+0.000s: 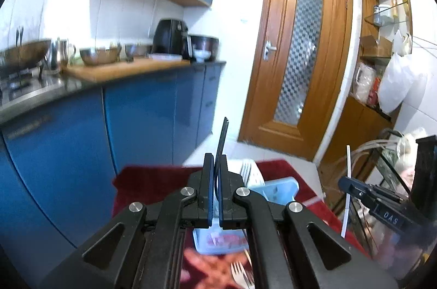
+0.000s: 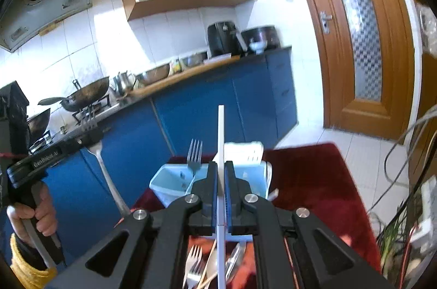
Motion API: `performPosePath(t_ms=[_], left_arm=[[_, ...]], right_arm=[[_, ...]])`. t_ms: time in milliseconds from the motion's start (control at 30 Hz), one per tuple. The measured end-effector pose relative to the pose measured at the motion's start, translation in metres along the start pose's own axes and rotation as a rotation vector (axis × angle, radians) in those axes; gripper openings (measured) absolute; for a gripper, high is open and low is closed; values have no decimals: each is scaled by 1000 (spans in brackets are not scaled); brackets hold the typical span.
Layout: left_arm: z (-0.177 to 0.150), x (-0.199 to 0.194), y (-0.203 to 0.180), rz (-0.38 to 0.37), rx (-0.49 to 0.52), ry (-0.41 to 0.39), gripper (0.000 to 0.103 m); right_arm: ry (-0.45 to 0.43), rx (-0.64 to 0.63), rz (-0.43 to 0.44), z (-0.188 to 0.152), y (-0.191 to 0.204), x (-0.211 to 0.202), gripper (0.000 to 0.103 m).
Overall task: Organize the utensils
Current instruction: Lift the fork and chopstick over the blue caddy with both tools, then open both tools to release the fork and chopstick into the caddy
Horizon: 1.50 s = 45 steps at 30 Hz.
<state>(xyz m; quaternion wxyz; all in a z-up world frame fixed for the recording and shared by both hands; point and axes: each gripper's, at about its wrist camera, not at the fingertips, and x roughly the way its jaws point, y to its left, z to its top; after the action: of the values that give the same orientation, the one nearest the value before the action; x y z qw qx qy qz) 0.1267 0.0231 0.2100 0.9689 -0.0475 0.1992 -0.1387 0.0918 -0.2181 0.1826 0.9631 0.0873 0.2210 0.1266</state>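
Left gripper (image 1: 215, 168): jaws closed on a fork (image 2: 102, 171), held above the light-blue caddy (image 2: 174, 181). Right gripper (image 2: 221, 174): jaws clamped on a white chopstick (image 2: 221, 133), also above the caddy. One fork (image 2: 194, 155) already stands inside it; loose cutlery (image 2: 195, 270) lies just short of the caddy on the red cloth (image 2: 314, 179). Judgement: lower each piece vertically, one at a time, into separate compartments. Readable writing: "GenRobot.AI" on the left gripper's body.

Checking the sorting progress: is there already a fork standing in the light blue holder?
Yes, in the right wrist view a fork stands tines-up inside the light blue holder, ahead of the right gripper.
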Motion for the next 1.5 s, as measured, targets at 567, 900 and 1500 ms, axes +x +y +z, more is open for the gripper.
performPosePath(t_ms=[567,900,1500], left_arm=[[35,64,-17,178,145,-97,0],[-1,112,-7,162,133,-31,0],[-63,156,3,56,50,146,1]], right_arm=[[-183,-49,-87,22,-1,64,6],[-141,-44,-122,-2,-17,107,6],[-31,-52,-31,-26,-14,111,24]])
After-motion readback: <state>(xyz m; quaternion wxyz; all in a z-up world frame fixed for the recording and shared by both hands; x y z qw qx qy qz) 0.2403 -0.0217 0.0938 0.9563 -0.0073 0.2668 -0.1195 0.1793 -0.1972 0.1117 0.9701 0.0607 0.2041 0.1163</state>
